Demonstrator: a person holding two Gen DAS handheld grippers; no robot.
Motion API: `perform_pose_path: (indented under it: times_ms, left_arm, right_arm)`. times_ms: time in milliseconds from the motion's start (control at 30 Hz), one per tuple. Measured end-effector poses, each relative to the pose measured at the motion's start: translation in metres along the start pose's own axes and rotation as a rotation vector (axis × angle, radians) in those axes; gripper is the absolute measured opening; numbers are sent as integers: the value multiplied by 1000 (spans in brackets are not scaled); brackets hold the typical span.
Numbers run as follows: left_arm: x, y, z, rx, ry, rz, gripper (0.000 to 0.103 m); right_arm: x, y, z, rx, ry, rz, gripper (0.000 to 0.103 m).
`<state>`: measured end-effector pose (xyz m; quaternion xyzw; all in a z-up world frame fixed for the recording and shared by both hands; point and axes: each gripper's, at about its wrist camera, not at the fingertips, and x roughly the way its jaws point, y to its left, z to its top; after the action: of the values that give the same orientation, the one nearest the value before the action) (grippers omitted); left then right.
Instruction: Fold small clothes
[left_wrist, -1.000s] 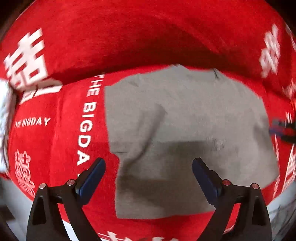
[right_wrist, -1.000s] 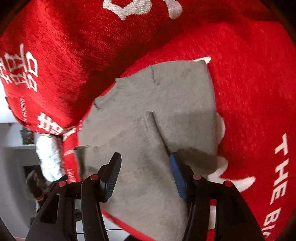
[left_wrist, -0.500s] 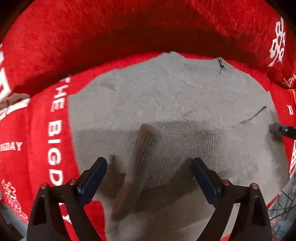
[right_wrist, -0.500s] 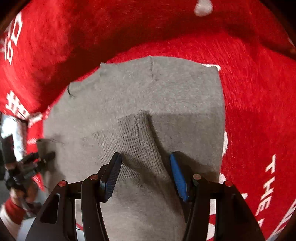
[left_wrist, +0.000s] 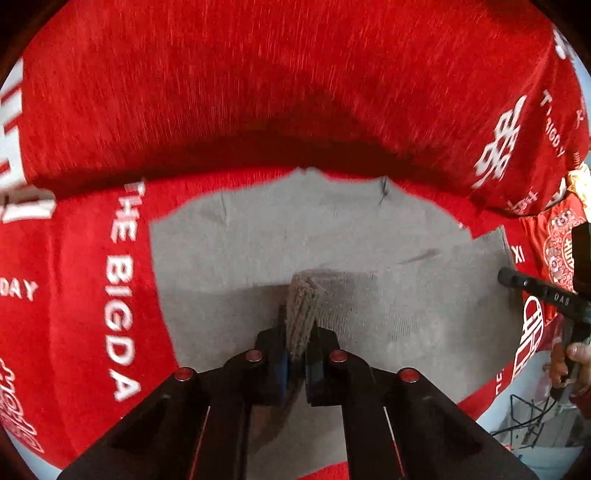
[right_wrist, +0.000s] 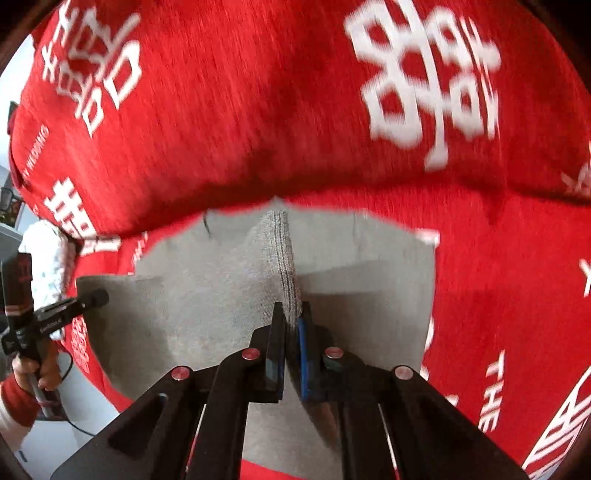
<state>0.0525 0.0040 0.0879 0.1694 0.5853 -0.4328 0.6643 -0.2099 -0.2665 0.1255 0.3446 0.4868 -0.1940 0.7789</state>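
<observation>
Both grippers are clamped on raised ribbed folds of the grey knit garment (left_wrist: 229, 280), the left gripper (left_wrist: 297, 354) and right gripper (right_wrist: 291, 332) each pinching near its front edge, while the rest lies flat on the red printed blanket (left_wrist: 92, 295) toward its back fold.

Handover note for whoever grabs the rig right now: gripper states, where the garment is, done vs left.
Left hand-held gripper: shut on a pinched ridge of the grey knit garment.
Right hand-held gripper: shut on a ribbed ridge of the same garment.
Garment lies mostly flat on the red printed blanket.
Done: both grasps taken.
Left: probably lift and carry the pinched edges over to make the fold, then release and smooth.
</observation>
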Motion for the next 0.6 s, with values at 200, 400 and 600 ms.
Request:
perform_pose_path:
  times_ms: [200, 400, 600]
  left_arm:
    - [-13, 15, 46, -33, -99, 20, 7]
    - [56, 40, 73, -95, -42, 89, 7]
    - [117, 47, 74, -98, 26, 202, 7]
  right_arm:
    - [30, -2, 46, -18, -2, 2, 7]
    - [115, -30, 52, 88, 110, -41, 6]
    - [144, -49, 44, 198, 120, -36, 7]
